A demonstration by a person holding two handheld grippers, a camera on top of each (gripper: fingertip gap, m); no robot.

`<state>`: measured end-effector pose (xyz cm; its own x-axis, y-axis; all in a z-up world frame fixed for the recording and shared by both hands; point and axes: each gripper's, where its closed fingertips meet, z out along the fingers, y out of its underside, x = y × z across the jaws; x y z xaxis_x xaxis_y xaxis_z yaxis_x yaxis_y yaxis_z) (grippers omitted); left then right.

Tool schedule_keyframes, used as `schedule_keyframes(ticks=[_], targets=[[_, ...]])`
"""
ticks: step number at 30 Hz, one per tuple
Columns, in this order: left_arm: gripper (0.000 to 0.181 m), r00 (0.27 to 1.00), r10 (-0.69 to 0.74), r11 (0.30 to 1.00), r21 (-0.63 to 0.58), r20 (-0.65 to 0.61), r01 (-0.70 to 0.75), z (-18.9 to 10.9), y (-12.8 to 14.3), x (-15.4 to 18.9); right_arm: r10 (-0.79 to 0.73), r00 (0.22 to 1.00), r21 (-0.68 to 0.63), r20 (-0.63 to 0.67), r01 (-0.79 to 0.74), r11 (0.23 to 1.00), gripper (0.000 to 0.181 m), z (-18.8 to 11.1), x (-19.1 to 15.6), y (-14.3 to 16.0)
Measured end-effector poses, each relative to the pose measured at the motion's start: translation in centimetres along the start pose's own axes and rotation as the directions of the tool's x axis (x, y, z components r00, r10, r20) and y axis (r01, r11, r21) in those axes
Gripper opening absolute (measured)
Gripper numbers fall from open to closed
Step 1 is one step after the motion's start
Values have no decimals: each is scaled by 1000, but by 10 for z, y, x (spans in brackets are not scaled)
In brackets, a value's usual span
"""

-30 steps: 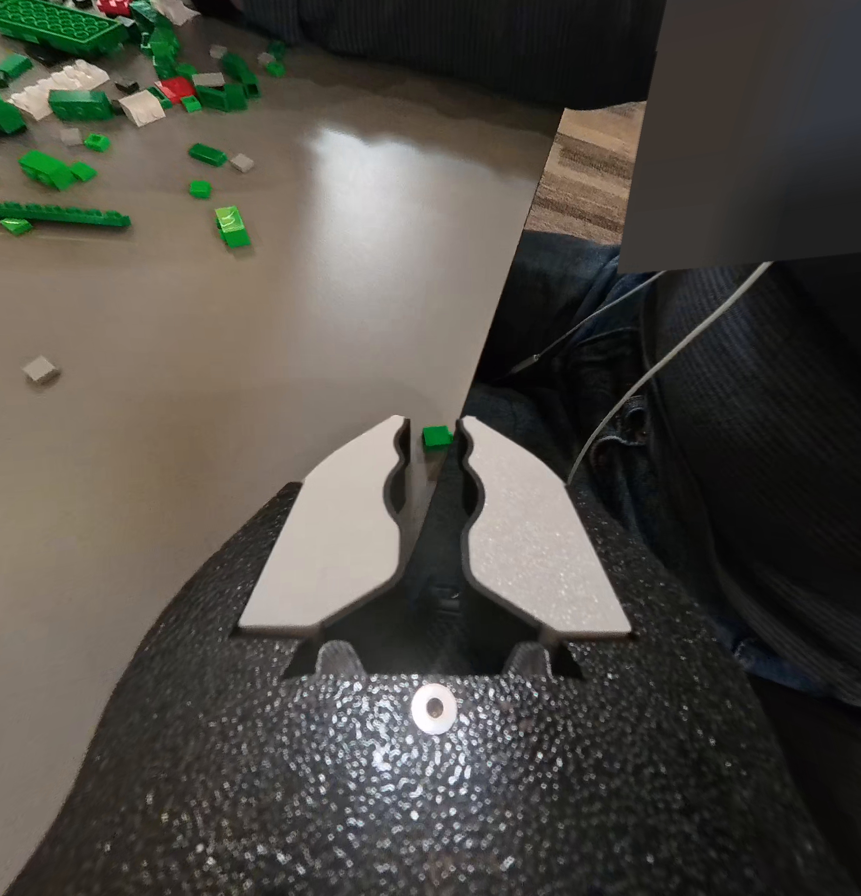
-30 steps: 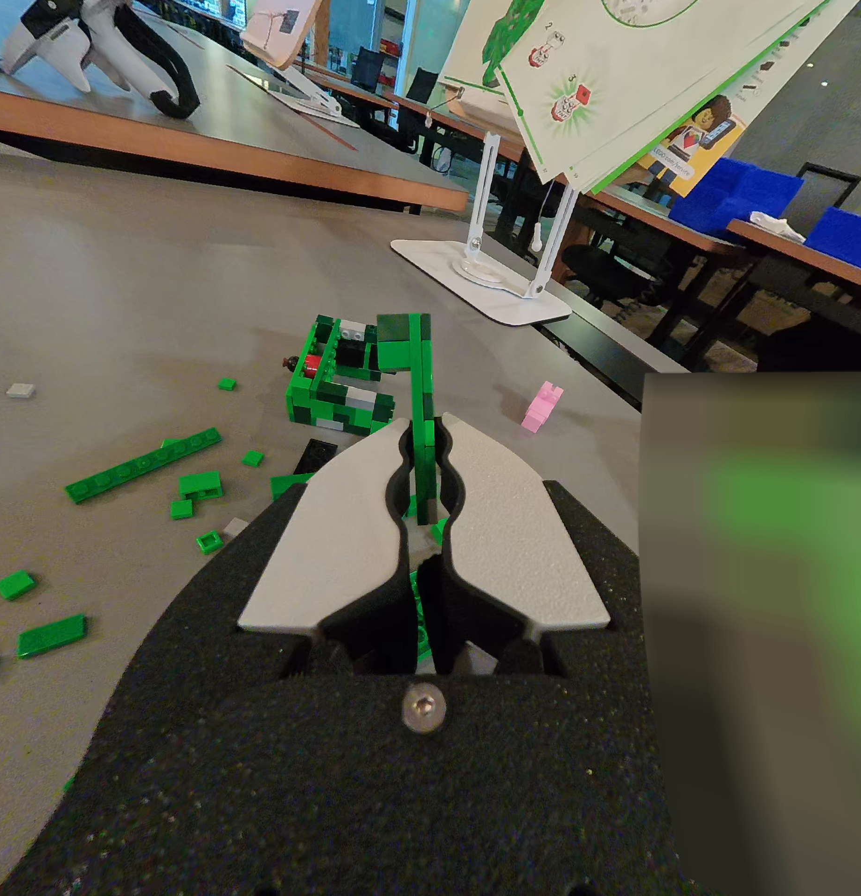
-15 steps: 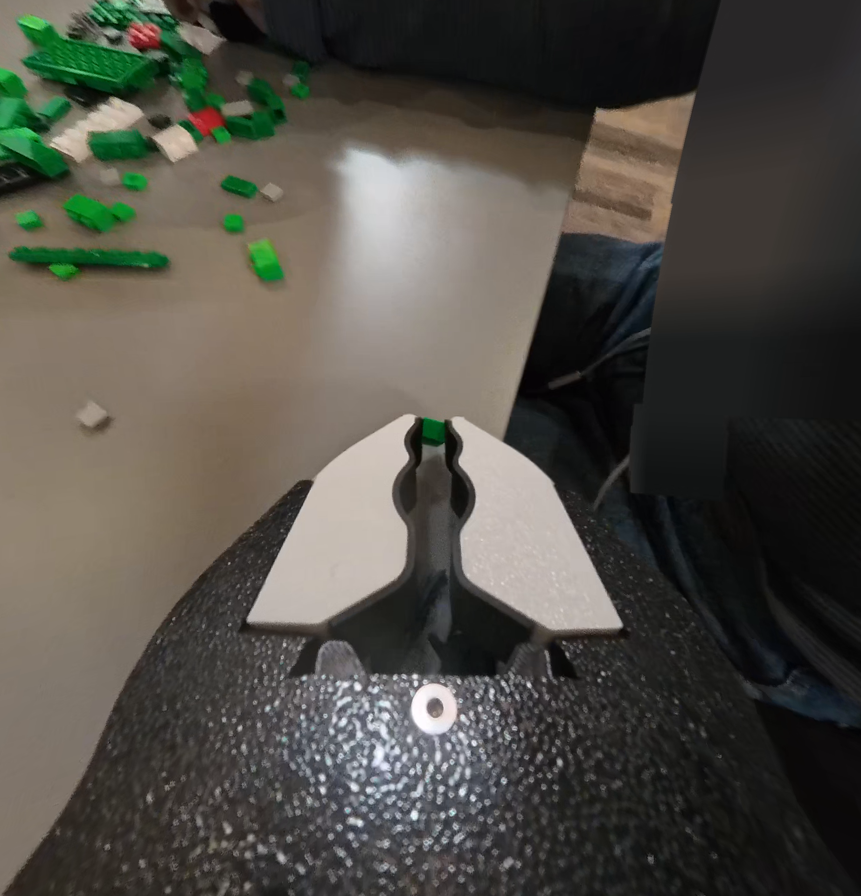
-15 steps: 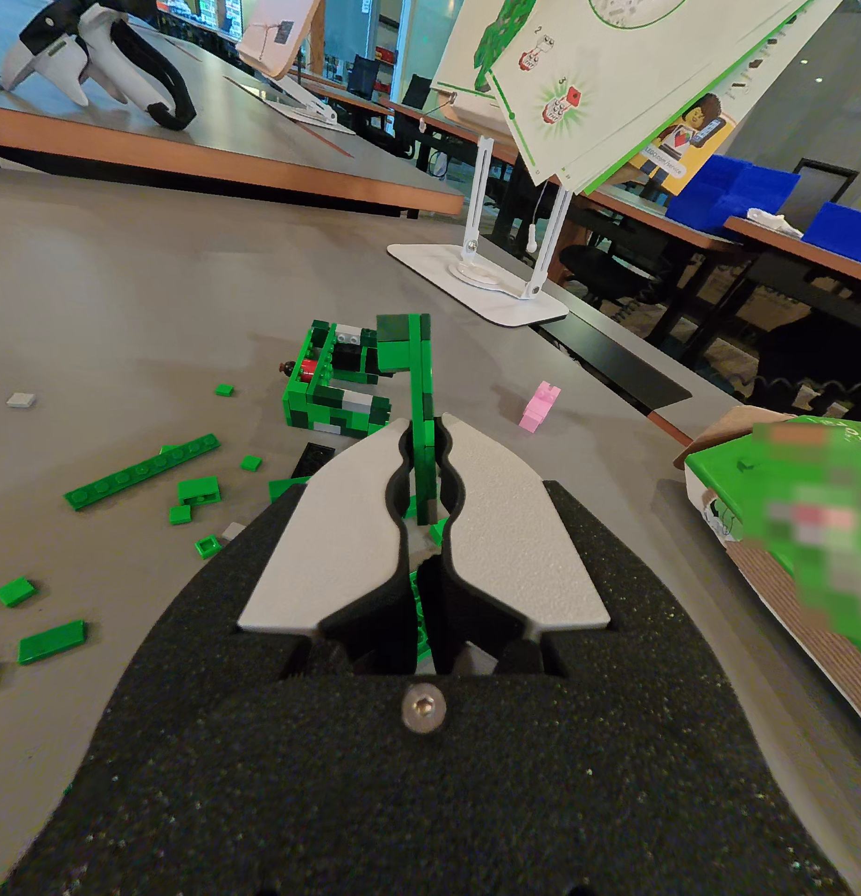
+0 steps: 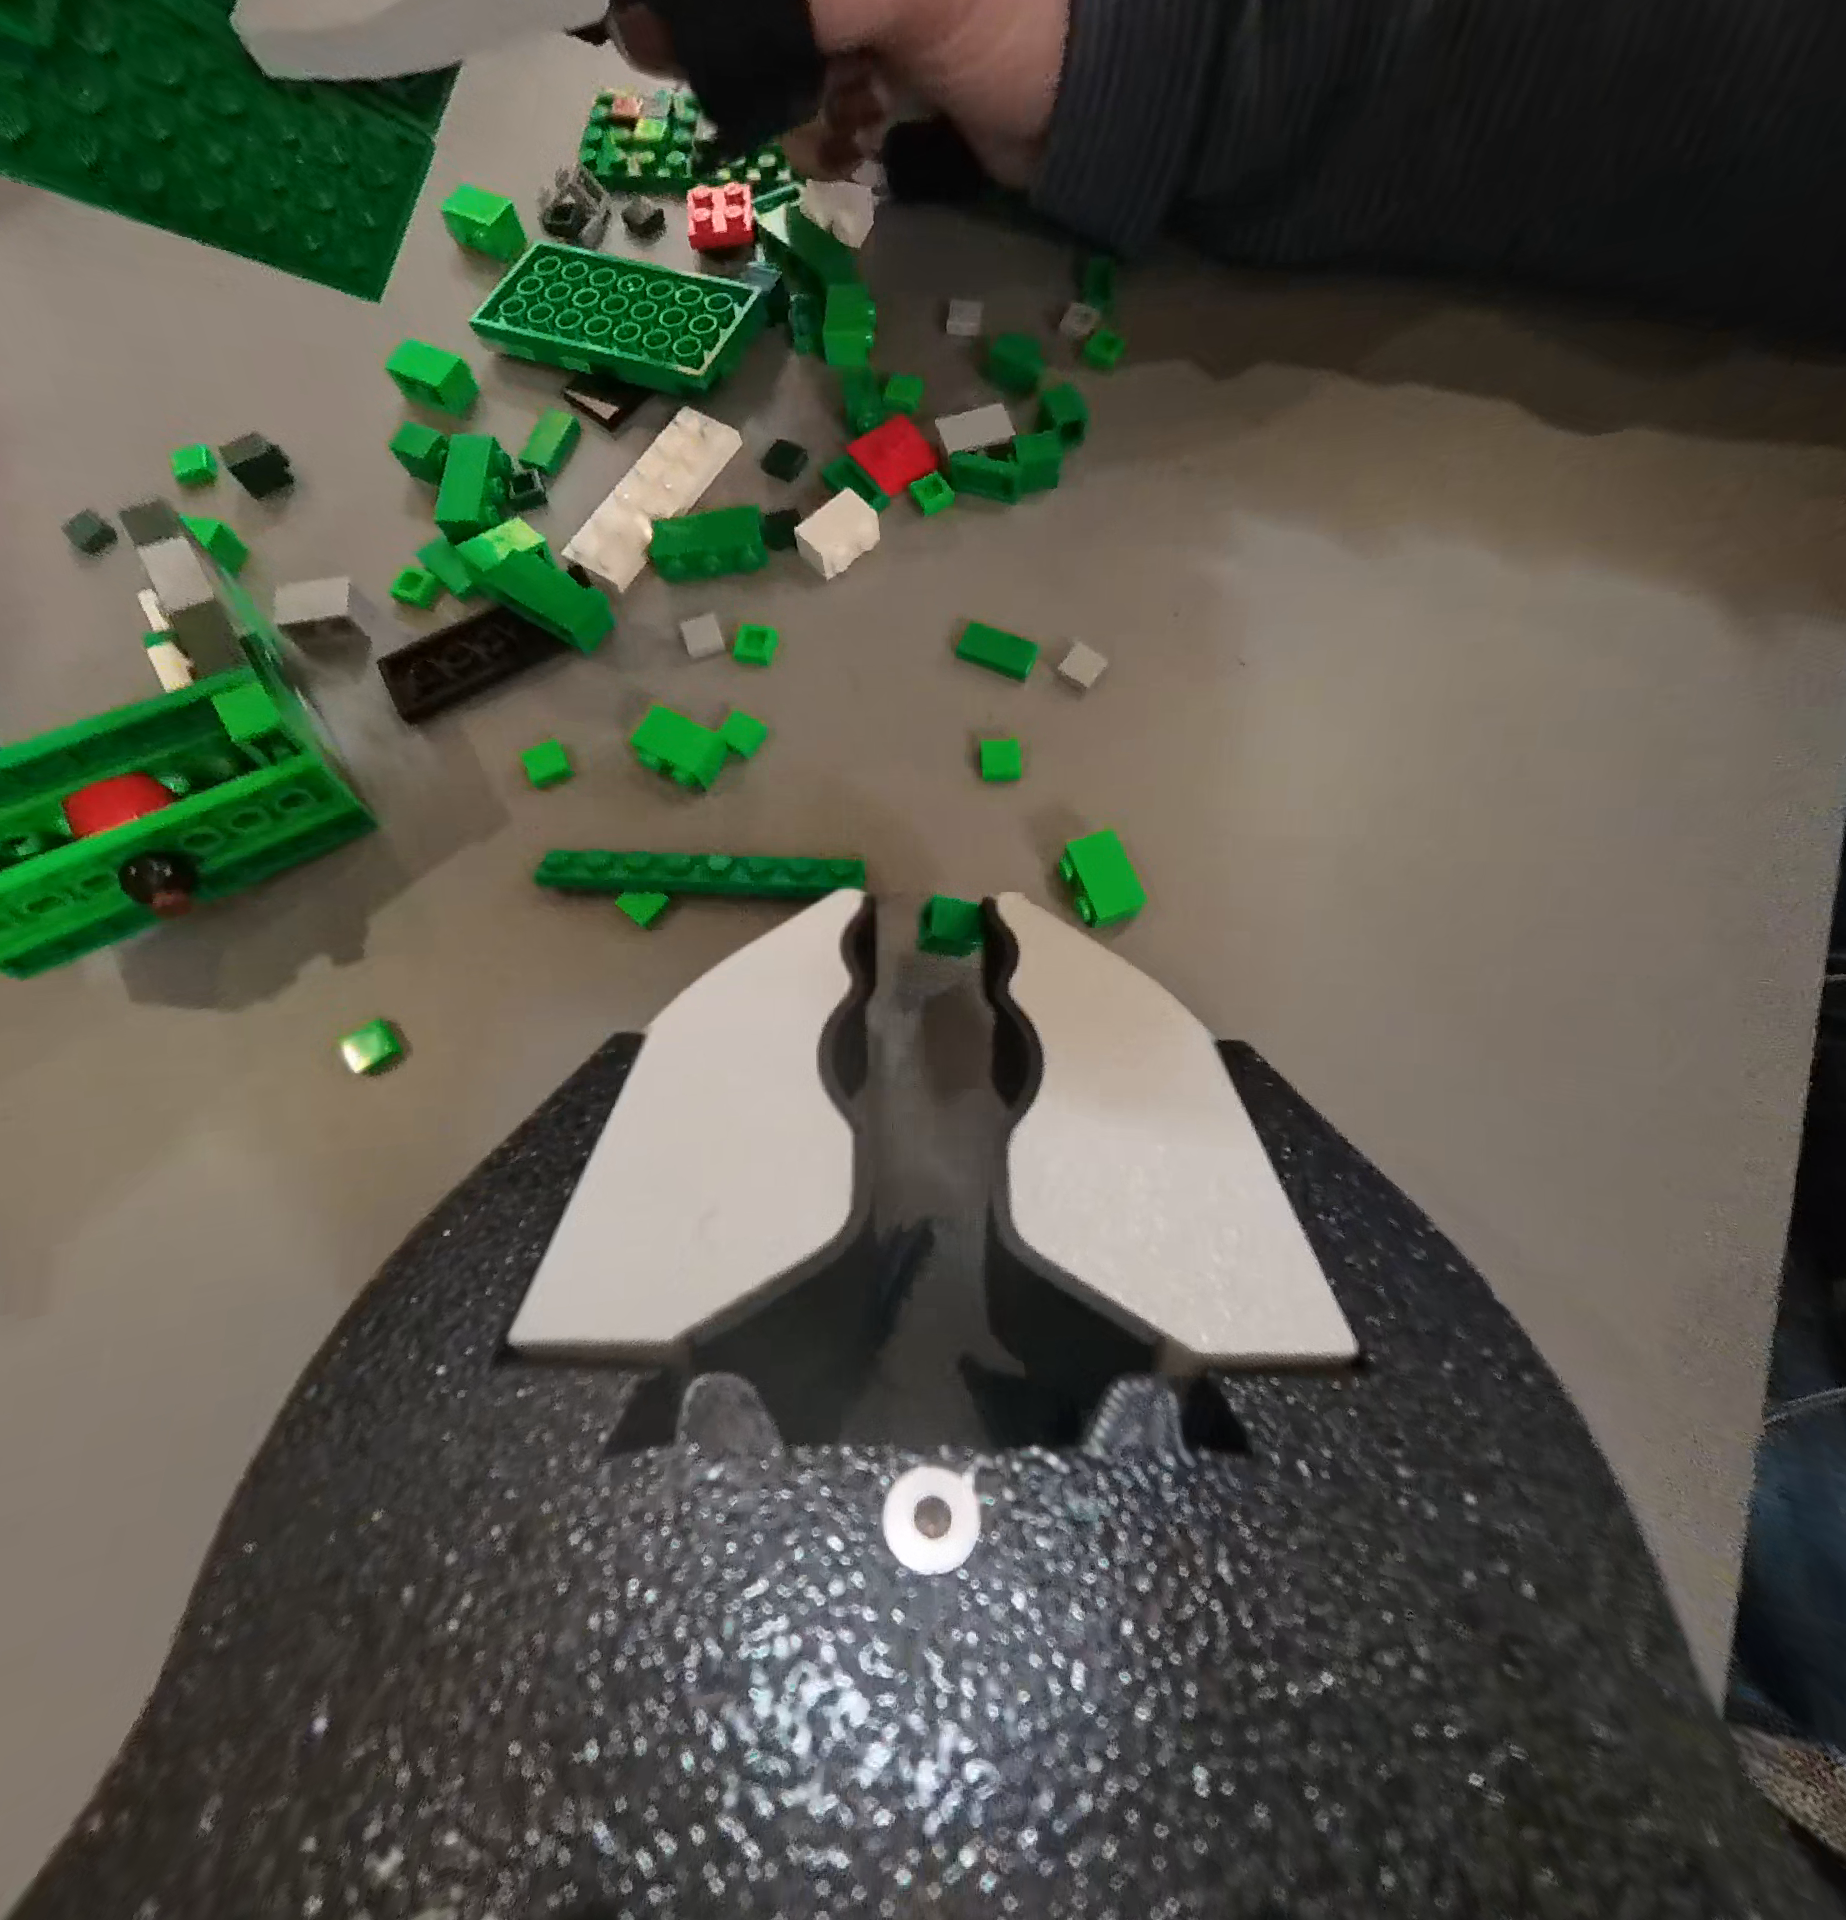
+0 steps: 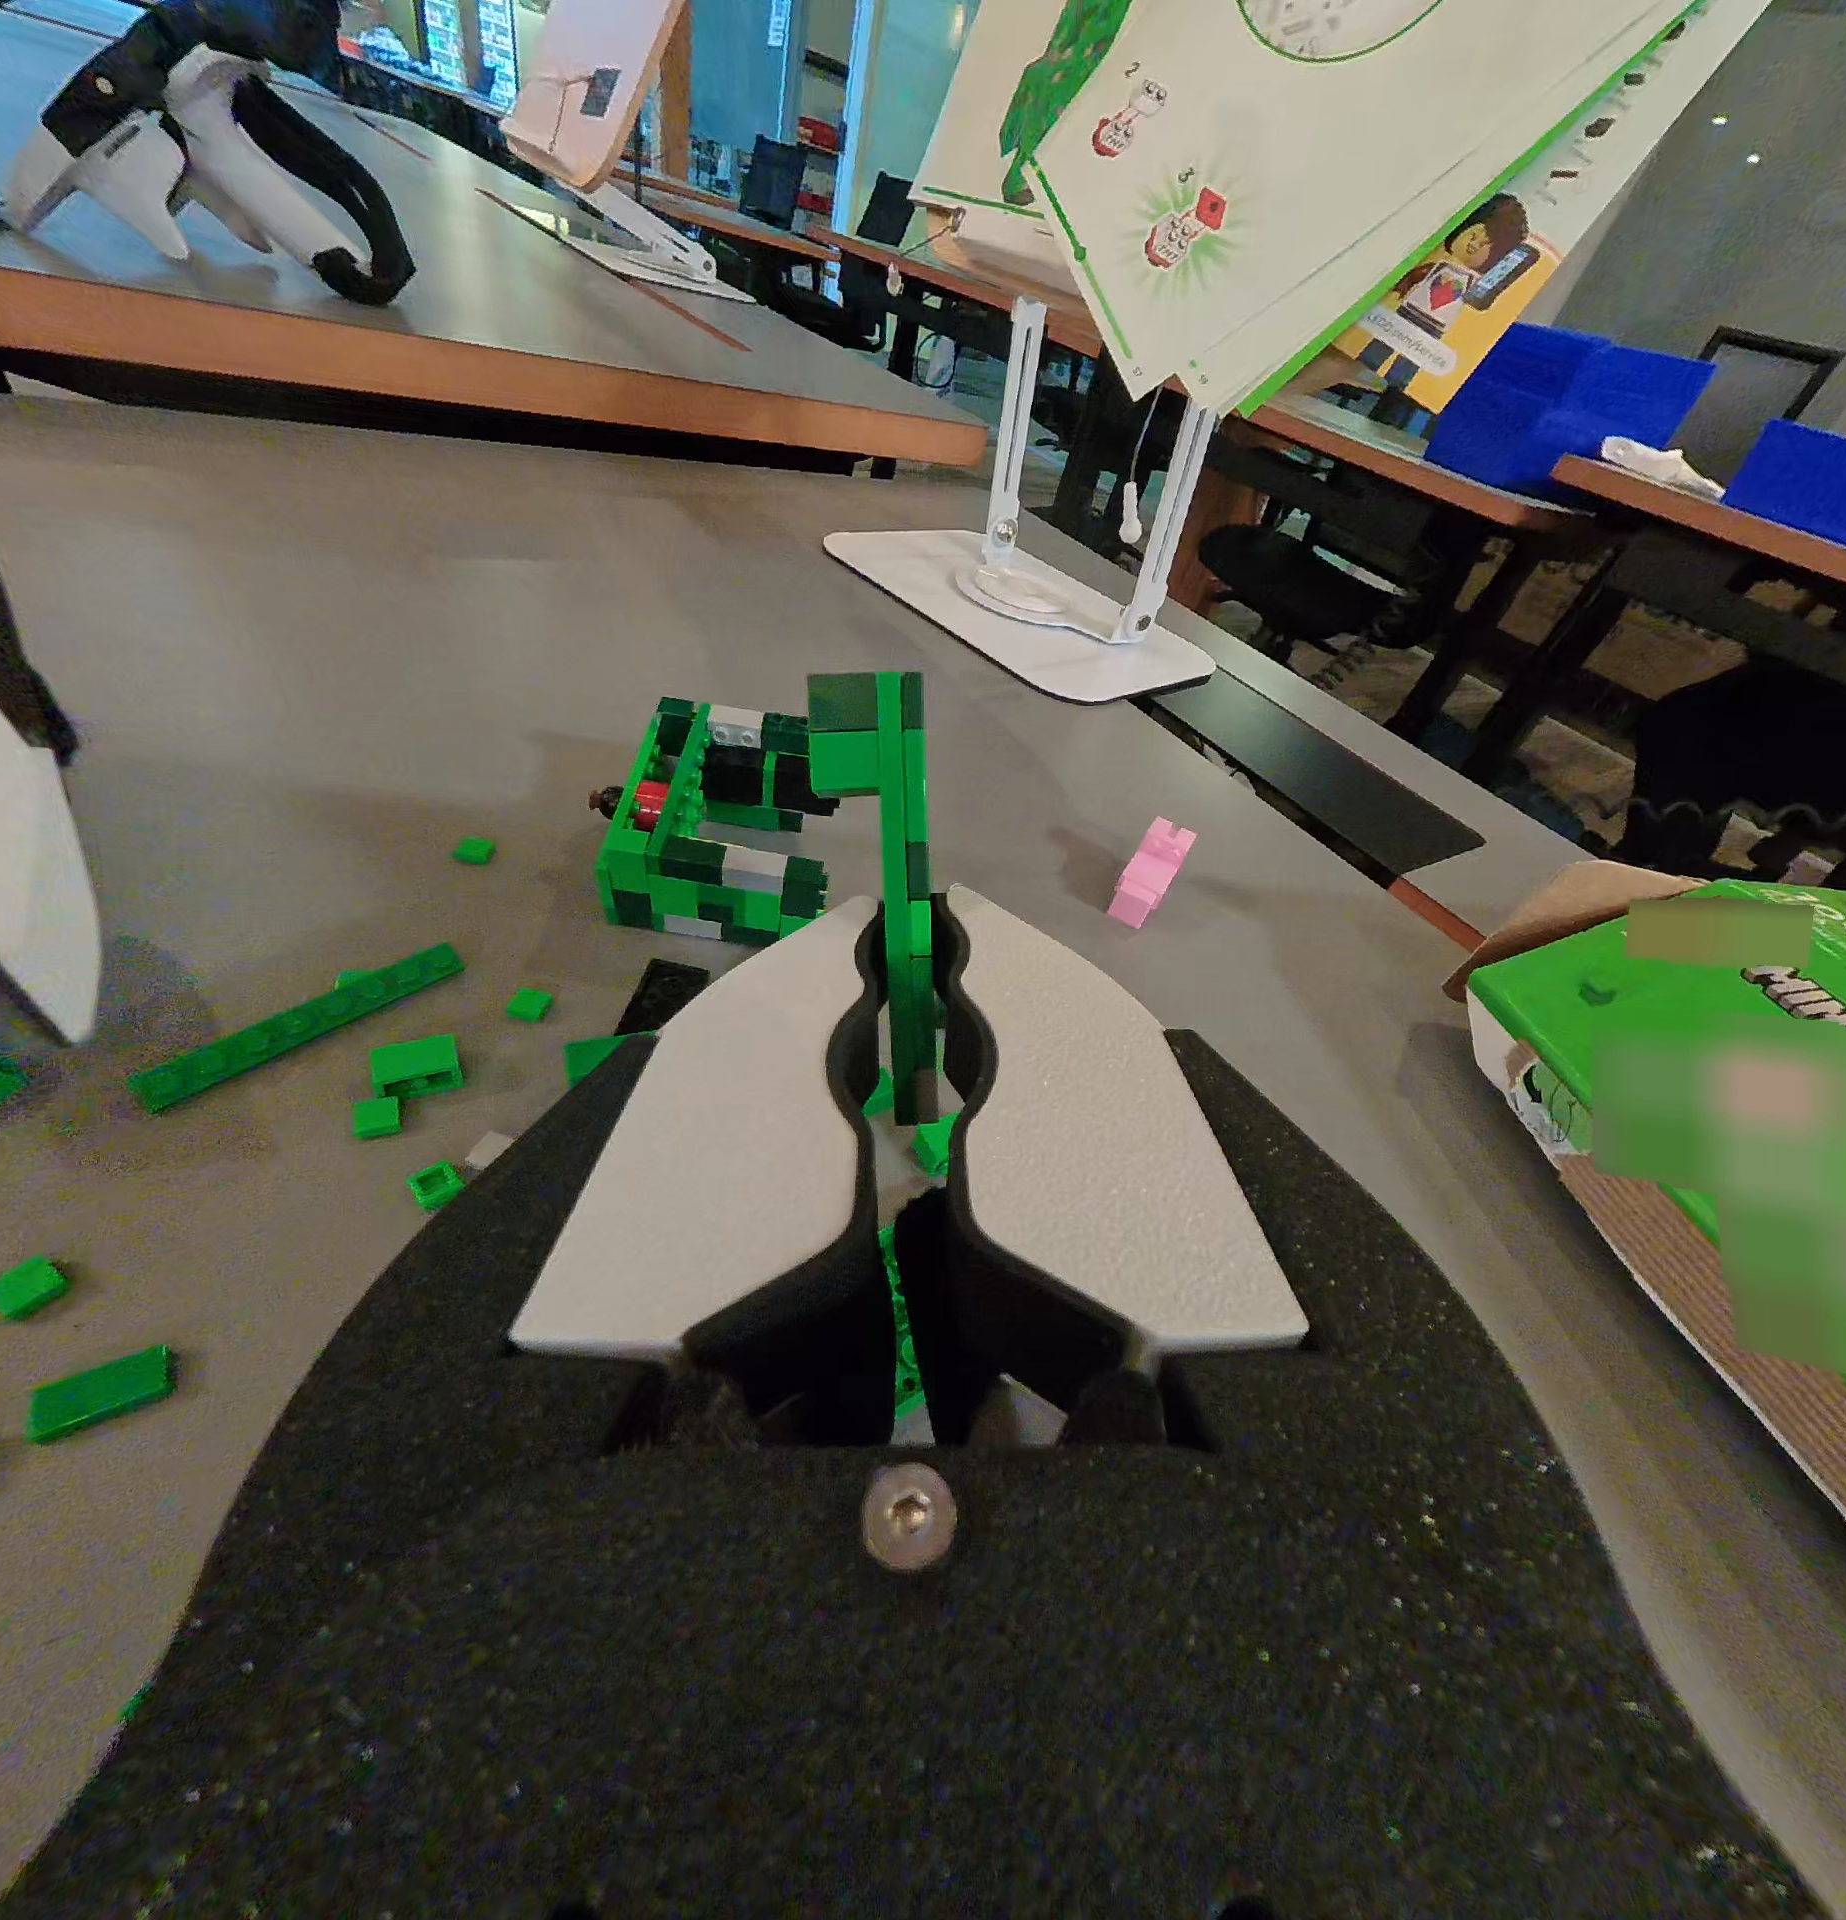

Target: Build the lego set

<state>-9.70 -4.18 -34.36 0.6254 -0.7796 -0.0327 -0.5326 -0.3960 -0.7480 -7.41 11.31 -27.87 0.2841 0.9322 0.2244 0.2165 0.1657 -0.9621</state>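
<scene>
My left gripper point(image 5: 929, 920) hangs low over the grey table point(image 5: 1418, 831), jaws a little apart. A small green brick point(image 5: 950, 925) sits between the tips, touching only the right finger. My right gripper point(image 6: 911, 904) is shut on a thin green plate assembly point(image 6: 903, 790), held on edge and upright. A partly built green model point(image 6: 711, 831) lies just behind it; it also shows in the left wrist view point(image 5: 140, 821). The left gripper's white finger point(image 6: 25, 883) shows at the left edge of the right wrist view.
Loose green, white, red and grey bricks point(image 5: 690, 499) are spread ahead of the left gripper, with a long green strip point(image 5: 701, 873) close by. The table edge point(image 5: 1833, 727) is to the right. A booklet stand point(image 6: 1023, 613), a pink piece point(image 6: 1153, 868) and a green box point(image 6: 1677, 1039) lie beyond the right gripper. One gripper's finger ends stand about 15 centimeters off the other's. My right gripper's tips are some 15 centimeters from the pink piece point(image 6: 1153, 868).
The left gripper swung from the table's edge to the brick pile. Its jaws were closed on the small green brick half a second ago and are now wider apart. The right gripper held still.
</scene>
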Motion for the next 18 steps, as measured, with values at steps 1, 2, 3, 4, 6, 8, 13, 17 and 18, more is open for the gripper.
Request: schedule_keyframes(ticks=[1, 2, 3, 4, 6, 8, 13, 17, 18], targets=[[22, 1000, 7, 1000, -3, 0, -7, 0, -2, -2, 1, 1000, 0, 1, -1, 1000, 6, 0, 0, 0], [27, 1000, 11, 1000, 2, 4, -11, 0, -5, -5, 2, 1000, 1, 2, -2, 1000, 6, 0, 0, 0], [32, 1000, 12, 1000, 13, 6, -12, -2, -8, -8, 3, 1000, 1, 3, -3, 1000, 7, 0, 0, 0], [32, 1000, 9, 999, 33, 11, -9, -4, -13, -12, 4, 1000, 1, 5, -4, 1000, 7, 1, 0, 0], [33, 1000, -1, 997, 72, 11, 1, -8, -25, -18, 6, 1000, 5, 23, -7, 1000, 6, 0, -2, -1], [38, 1000, 3, 998, 64, 13, -4, -11, -30, -24, 17, 999, 10, 42, -18, 1000, 6, 0, -3, -1], [55, 993, 111, 985, -136, 44, -104, -9, -10, -32, 46, 998, 21, 48, -47, 999, 6, -1, -1, -3], [58, 996, 73, 996, -46, 55, -71, -7, -30, -36, 48, 996, 33, 73, -51, 998, 6, -2, -4, -5], [57, 997, 46, 999, 16, 70, -48, -6, -42, -40, 58, 993, 47, 101, -63, 997, 6, -3, -8, -8]])
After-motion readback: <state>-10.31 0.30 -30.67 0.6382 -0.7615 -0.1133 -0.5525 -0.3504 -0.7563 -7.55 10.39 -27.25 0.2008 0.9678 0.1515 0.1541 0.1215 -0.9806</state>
